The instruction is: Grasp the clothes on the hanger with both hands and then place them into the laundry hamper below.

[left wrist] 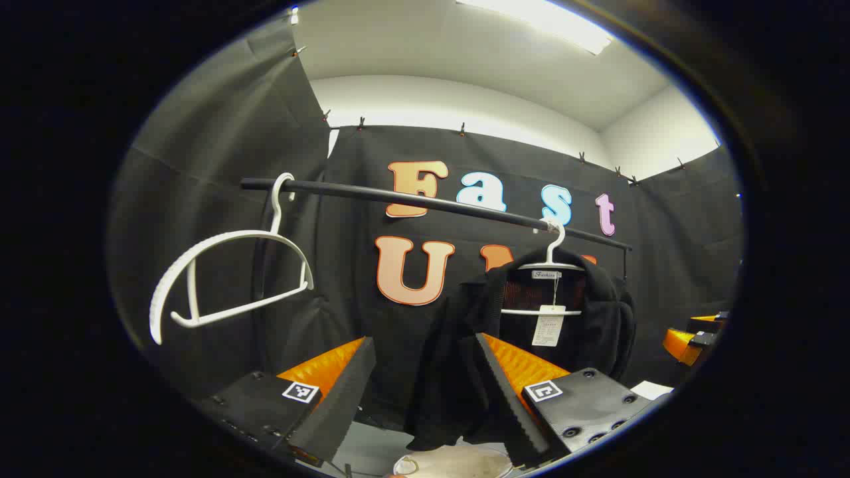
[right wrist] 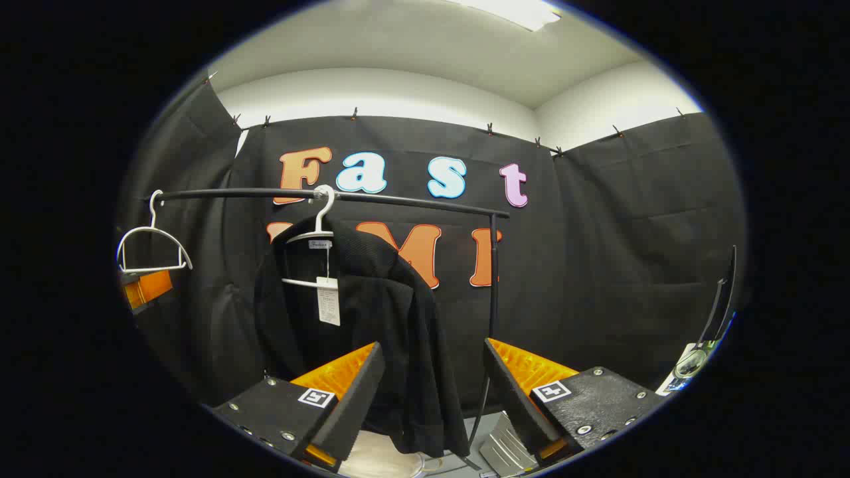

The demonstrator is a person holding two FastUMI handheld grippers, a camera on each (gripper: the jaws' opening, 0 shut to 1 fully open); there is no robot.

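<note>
In my left gripper view, the left gripper (left wrist: 425, 398) is spread wide, empty; the black garment (left wrist: 564, 318) hangs on a white hanger (left wrist: 550, 265) at two o'clock. My right gripper (right wrist: 431, 398) is likewise spread, with the garment (right wrist: 372, 312) at eleven o'clock on the rail (right wrist: 398, 198).

I am working in a recording booth rigged up as a laundry corner; black cloth wall (right wrist: 631, 252) is clipped up below white walls, a ceiling light (left wrist: 538, 20) at twelve o'clock; a black rail (right wrist: 332, 195) carries a white hanger (left wrist: 226, 279) at nine o'clock.
</note>
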